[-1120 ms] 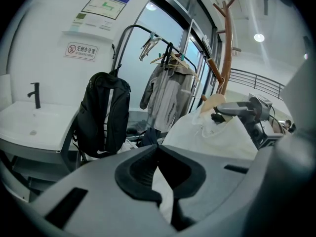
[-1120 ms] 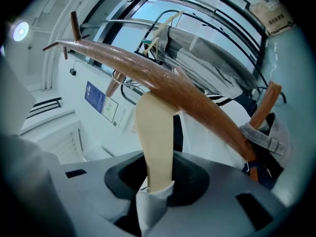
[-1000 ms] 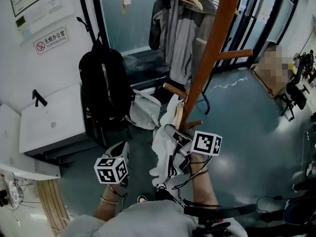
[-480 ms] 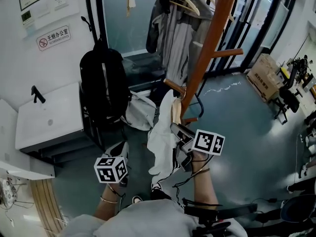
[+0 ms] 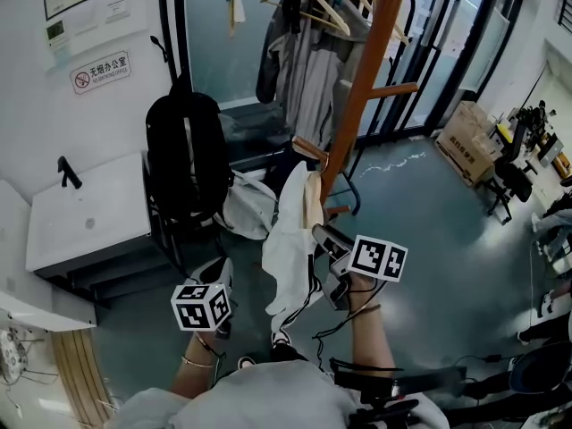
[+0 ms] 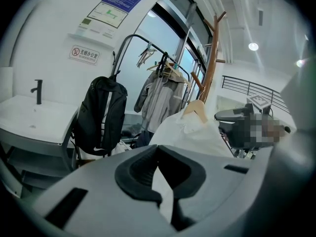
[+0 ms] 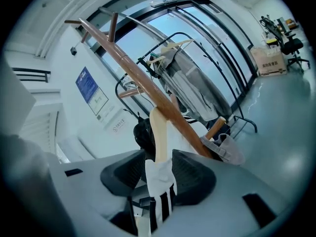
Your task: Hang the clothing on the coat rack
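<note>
A white garment (image 5: pixel 288 239) with black stripes hangs on a pale wooden hanger (image 5: pixel 313 199). The hanger's hook sits on a low peg (image 5: pixel 308 147) of the brown wooden coat rack (image 5: pixel 357 105). My right gripper (image 5: pixel 322 237) is just right of the garment, and its jaws are opening. In the right gripper view the hanger arm (image 7: pixel 159 132) and a striped cuff (image 7: pixel 160 181) stand between the pads of the right gripper (image 7: pixel 158 171). My left gripper (image 5: pixel 220 273) is low and to the left, apart from the garment, shut and holding nothing. It (image 6: pixel 158 149) looks toward the garment (image 6: pixel 192 132).
A black backpack (image 5: pixel 186 150) hangs on a black frame to the left. Grey jackets (image 5: pixel 308 70) hang on a rail behind the rack. A white sink unit (image 5: pixel 85 208) stands at the left wall. A grey cap (image 7: pixel 227 149) hangs on a lower peg. A cardboard box (image 5: pixel 465 141) stands at the right.
The right gripper's jaws have parted around the hanger arm. The garment now hangs straighter from the peg. The left gripper has stayed put.
</note>
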The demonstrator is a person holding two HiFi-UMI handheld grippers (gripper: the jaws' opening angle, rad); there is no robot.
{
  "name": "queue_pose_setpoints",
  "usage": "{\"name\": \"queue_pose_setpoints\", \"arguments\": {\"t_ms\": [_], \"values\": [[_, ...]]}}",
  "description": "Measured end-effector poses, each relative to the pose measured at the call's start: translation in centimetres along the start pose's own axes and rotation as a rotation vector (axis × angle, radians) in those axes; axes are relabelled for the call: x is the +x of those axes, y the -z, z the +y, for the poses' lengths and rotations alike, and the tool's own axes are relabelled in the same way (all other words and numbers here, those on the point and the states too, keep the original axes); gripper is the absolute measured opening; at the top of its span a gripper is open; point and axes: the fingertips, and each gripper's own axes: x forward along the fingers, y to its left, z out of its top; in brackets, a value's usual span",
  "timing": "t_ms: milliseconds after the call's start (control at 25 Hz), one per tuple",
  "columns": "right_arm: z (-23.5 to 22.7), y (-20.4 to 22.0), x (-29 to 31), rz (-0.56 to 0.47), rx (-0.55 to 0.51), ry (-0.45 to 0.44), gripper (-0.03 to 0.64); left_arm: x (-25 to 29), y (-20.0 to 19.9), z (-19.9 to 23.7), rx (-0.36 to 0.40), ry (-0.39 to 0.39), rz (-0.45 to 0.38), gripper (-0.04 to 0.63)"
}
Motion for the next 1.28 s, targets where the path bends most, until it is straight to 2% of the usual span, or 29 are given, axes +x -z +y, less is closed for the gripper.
{"name": "queue_pose_setpoints", "arguments": {"t_ms": [520, 880, 1160, 1280], "values": [[-0.9, 5.0, -4.0, 0.005, 0.051, 0.075, 0.172, -3.2, 2.4, -1.1, 0.019, 0.044, 0.028, 0.008], [-0.9, 6.6, -6.6, -0.028, 0.067, 0.091, 0.169, -3.2, 2.6, -3.8, 0.035, 0.097, 0.023, 0.008], [-2.0, 5.8, -7.9, -0.063, 0.03, 0.118, 0.119, -2.0, 2.1, -5.9, 0.021, 0.105, 0.005, 0.008], [-2.9, 4.8, -8.5, -0.088, 0.011, 0.147, 0.076, -1.4, 1.7, -6.9, 0.01, 0.1, -0.004, 0.009]]}}
